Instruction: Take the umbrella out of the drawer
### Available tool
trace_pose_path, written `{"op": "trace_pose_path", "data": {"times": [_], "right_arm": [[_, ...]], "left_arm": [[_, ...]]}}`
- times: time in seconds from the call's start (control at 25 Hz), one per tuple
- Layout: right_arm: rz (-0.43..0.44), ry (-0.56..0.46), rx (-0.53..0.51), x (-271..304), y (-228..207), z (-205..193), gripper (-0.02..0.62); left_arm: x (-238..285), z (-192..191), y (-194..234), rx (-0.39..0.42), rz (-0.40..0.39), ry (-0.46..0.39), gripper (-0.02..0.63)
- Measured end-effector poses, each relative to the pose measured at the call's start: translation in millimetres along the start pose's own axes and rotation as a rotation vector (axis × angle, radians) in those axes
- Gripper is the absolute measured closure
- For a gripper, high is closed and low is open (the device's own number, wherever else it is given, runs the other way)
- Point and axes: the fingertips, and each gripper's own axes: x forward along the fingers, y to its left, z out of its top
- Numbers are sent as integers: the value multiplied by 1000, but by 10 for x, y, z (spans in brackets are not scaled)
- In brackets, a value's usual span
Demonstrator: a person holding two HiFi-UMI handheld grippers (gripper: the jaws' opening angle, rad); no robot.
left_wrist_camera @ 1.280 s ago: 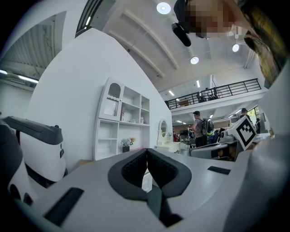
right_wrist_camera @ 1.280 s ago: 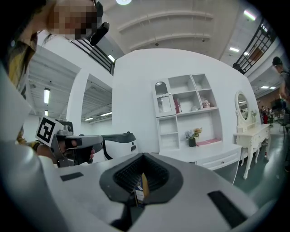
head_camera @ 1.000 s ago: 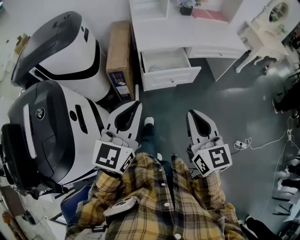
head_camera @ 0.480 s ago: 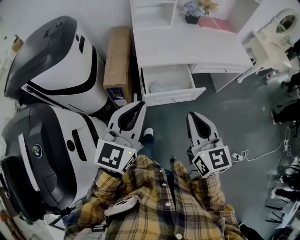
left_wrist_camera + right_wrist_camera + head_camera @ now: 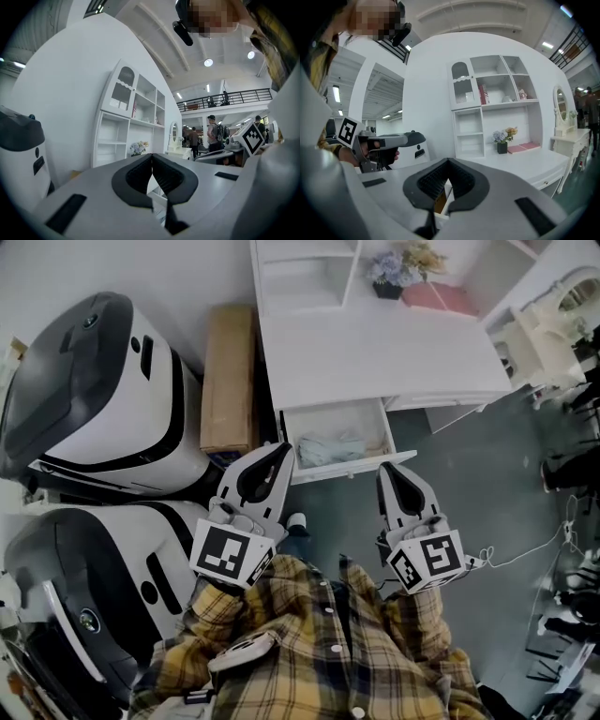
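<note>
An open white drawer [image 5: 351, 468] juts from the white desk [image 5: 375, 357] just ahead of both grippers in the head view. A pale grey-blue bundle [image 5: 330, 448] lies inside it; I cannot tell whether it is the umbrella. My left gripper [image 5: 279, 448] is shut and empty, its tips over the drawer's left front corner. My right gripper [image 5: 384, 468] is also shut and empty, beside the drawer's right front corner. In the left gripper view, the left gripper [image 5: 152, 155] points level at the desk and shelves. In the right gripper view, the right gripper [image 5: 448, 160] has its jaws meeting, with the drawer's edge below.
Two large white-and-black machines [image 5: 94, 381] [image 5: 84, 568] fill the left side. A cardboard box [image 5: 228, 381] stands between them and the desk. On the desk are a flower pot [image 5: 398, 268] and a pink book [image 5: 441, 298]. A white dressing table [image 5: 553, 324] stands right, and a cable [image 5: 525, 549] lies on the floor.
Both grippers and the head view have moved forward toward the desk. The open drawer, well ahead a second ago, now lies right at the fingertips. Both pairs of jaws stay shut.
</note>
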Motion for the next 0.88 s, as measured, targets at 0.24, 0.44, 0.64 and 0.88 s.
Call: {"op": "trace_pose_path", "data": {"times": [0.24,0.44,0.64,0.88], "right_arm": [[-35,10,19,380,-209,33,578],[-62,22,31,551,-340,33,578],[-74,47,49,612,-477,-3,578],[-52,58,53,798,-696,-21,578]], "left_arm": [[295,-51,338,-14,-8,21,586],[424,-115,504,-25,-13,49,586],[522,-165,532,-34,-15,82,586],[729,-179,628,-34,17,83,586]]}}
